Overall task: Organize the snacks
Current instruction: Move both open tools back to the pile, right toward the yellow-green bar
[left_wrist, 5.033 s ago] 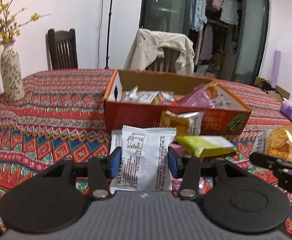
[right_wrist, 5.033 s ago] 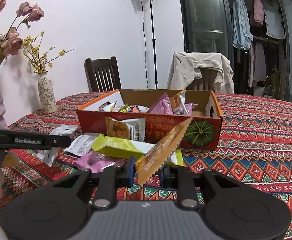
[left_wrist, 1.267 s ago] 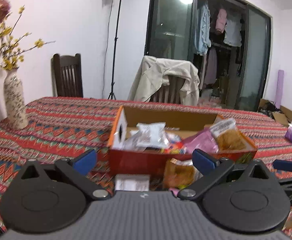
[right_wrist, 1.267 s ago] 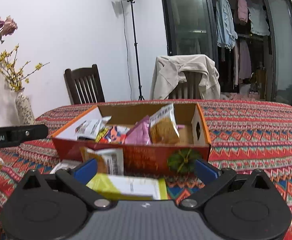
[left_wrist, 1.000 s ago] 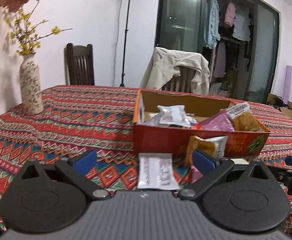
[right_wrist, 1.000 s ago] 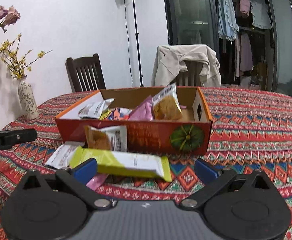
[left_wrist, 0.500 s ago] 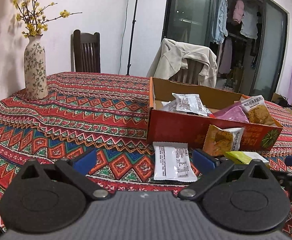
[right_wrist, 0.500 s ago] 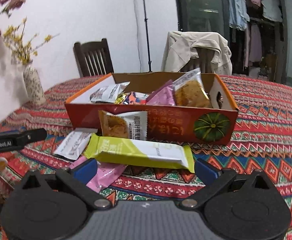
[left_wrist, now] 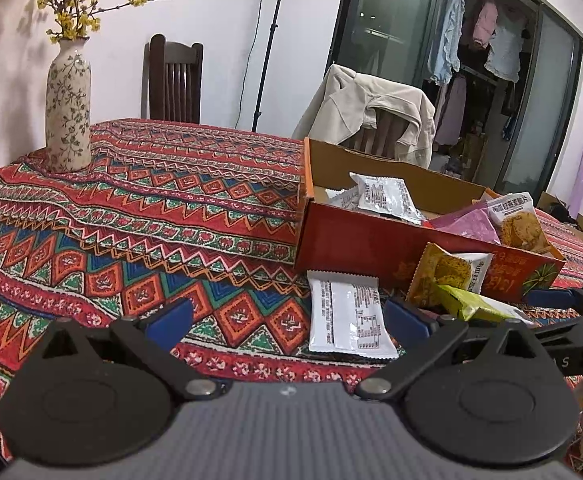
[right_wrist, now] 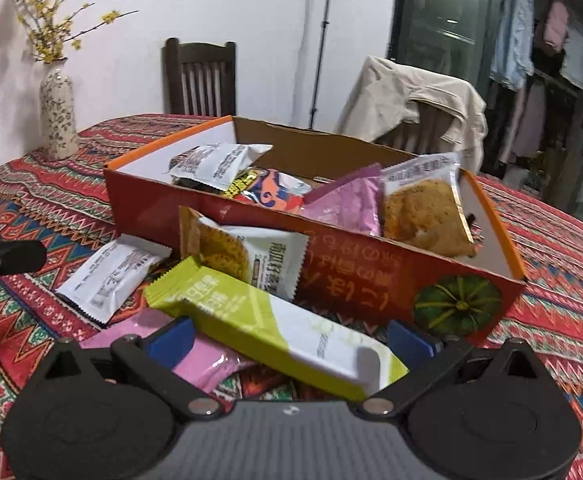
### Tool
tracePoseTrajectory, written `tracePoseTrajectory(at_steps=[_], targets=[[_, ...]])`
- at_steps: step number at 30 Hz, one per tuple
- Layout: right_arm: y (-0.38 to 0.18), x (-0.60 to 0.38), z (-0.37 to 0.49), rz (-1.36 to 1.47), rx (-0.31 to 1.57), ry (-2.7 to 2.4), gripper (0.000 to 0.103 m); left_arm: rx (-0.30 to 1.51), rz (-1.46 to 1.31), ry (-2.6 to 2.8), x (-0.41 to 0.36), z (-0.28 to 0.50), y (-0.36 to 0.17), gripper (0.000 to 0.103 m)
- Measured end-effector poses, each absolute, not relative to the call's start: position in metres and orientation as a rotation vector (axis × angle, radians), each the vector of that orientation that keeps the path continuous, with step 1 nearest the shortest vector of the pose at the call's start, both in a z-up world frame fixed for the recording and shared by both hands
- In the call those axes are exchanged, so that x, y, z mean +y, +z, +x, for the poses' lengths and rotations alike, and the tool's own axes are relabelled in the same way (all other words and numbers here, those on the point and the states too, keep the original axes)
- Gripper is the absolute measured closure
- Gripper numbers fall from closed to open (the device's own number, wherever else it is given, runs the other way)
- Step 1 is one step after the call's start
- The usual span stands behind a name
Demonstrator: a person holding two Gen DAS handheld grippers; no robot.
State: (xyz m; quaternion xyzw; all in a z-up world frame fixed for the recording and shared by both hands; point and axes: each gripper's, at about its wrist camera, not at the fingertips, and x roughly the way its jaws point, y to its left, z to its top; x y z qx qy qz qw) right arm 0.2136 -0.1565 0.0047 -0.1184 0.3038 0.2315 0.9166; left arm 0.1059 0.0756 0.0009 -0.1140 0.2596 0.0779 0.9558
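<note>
Where it lies flat, white-ended green bar (right_wrist: 275, 332).

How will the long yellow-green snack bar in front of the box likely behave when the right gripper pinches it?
The yellow-green snack bar probably lifts as one fairly stiff piece: it bridges the pink packet under it without sagging. Its glossy wrapper may slip between the open right gripper pads. It looks light, and its crimped ends should crumple easily.

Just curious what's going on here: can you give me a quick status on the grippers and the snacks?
Both grippers open, empty. Right gripper over green bar; left gripper near white packet. Four snacks outside box. Nothing blocking.
</note>
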Motion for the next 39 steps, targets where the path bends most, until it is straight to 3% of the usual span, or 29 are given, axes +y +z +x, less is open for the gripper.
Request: tracePoseTrajectory(at_steps=[3, 9, 15, 17, 18, 19, 20, 27, 31, 33, 35, 39], targets=[[0.004, -0.156, 0.219, -0.234, 0.628, 0.512, 0.003, 0.527, -0.232, 0.161, 0.075, 0.106, 0.0, 0.0], [0.002, -0.165, 0.226, -0.142, 0.645, 0.583, 0.016, 0.534, -0.231, 0.172, 0.075, 0.107, -0.001, 0.0], [0.009, -0.172, 0.216, -0.12, 0.626, 0.62, 0.053, 0.537, -0.233, 0.186, 0.075, 0.108, -0.002, 0.0], [0.013, -0.176, 0.21, -0.102, 0.616, 0.61, 0.073, 0.532, -0.243, 0.197, 0.078, 0.107, -0.001, 0.0], [0.015, -0.179, 0.206, -0.085, 0.603, 0.606, 0.077, 0.532, -0.249, 0.197, 0.079, 0.107, -0.001, 0.0], [0.017, -0.183, 0.202, -0.067, 0.592, 0.603, 0.096, 0.534, -0.252, 0.197, 0.079, 0.107, -0.002, 0.0], [0.019, -0.187, 0.199, -0.046, 0.584, 0.591, 0.1, 0.537, -0.251, 0.198, 0.079, 0.108, -0.002, 0.0], [0.025, -0.218, 0.203, 0.063, 0.56, 0.531, 0.1, 0.533, -0.248, 0.205, 0.078, 0.107, -0.001, 0.0], [0.021, -0.219, 0.2, 0.008, 0.58, 0.543, 0.084, 0.534, -0.247, 0.21, 0.079, 0.107, -0.001, 0.0], [0.017, -0.215, 0.197, -0.048, 0.586, 0.54, 0.067, 0.534, -0.248, 0.211, 0.079, 0.108, -0.002, 0.0], [0.014, -0.21, 0.194, -0.11, 0.587, 0.533, 0.041, 0.532, -0.249, 0.212, 0.079, 0.107, -0.002, 0.0], [0.007, -0.193, 0.19, -0.272, 0.58, 0.512, 0.04, 0.532, -0.251, 0.208, 0.079, 0.107, -0.002, 0.0]])
